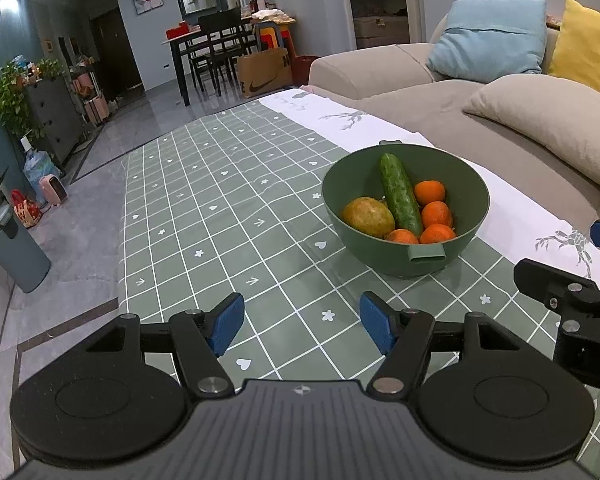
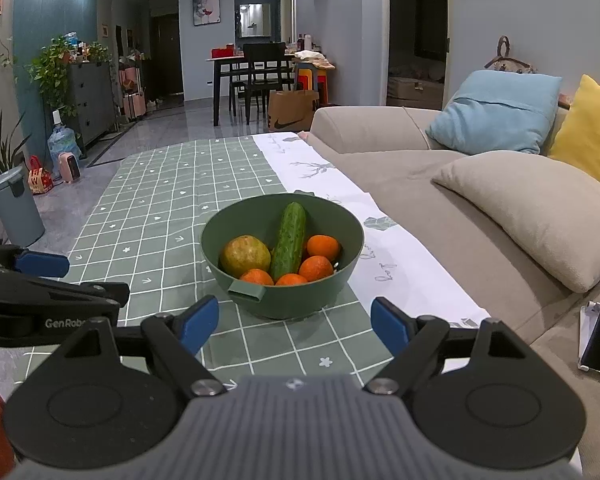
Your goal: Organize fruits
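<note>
Only readable text: "GenRob" on your left gripper seen from the right cam, plus a Nike swoosh on the paper bag by the dining table. The green bowl sits on the checked tablecloth w/ a cucumber, a yellow-green mango-ish fruit & four oranges inside. Both grippers' blue pads are spread apart, holding nothing, w/ the right gripper just short of the bowl.

The left tool and right tool hover side by side, jaws spread wide, holding nothing.
</note>
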The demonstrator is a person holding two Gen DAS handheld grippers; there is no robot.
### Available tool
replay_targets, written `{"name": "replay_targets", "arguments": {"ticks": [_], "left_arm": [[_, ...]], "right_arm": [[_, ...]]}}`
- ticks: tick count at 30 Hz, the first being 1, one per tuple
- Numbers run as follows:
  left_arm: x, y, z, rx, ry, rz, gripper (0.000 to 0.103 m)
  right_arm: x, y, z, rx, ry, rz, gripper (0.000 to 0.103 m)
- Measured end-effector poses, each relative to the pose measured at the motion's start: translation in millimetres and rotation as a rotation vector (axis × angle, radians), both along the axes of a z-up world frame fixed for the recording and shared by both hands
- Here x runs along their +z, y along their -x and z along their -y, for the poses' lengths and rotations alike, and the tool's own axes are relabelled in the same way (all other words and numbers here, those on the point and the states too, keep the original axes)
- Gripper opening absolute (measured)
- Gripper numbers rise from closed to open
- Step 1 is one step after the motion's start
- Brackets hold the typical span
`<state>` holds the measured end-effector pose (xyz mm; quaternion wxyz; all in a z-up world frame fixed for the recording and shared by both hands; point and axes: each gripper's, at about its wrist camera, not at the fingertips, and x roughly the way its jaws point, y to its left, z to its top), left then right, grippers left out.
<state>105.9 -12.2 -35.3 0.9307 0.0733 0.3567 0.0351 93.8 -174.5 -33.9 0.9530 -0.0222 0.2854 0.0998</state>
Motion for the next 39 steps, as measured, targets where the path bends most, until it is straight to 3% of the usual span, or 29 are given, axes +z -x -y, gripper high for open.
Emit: {"name": "replay_targets", "arguments": {"ticks": [39], "left_arm": [[8, 6, 0, -0.010, 0.002, 0.015, 0.078]], "right_arm": [[8, 11, -2, 0.003, 0.007, 0.024, 0.081]]}}
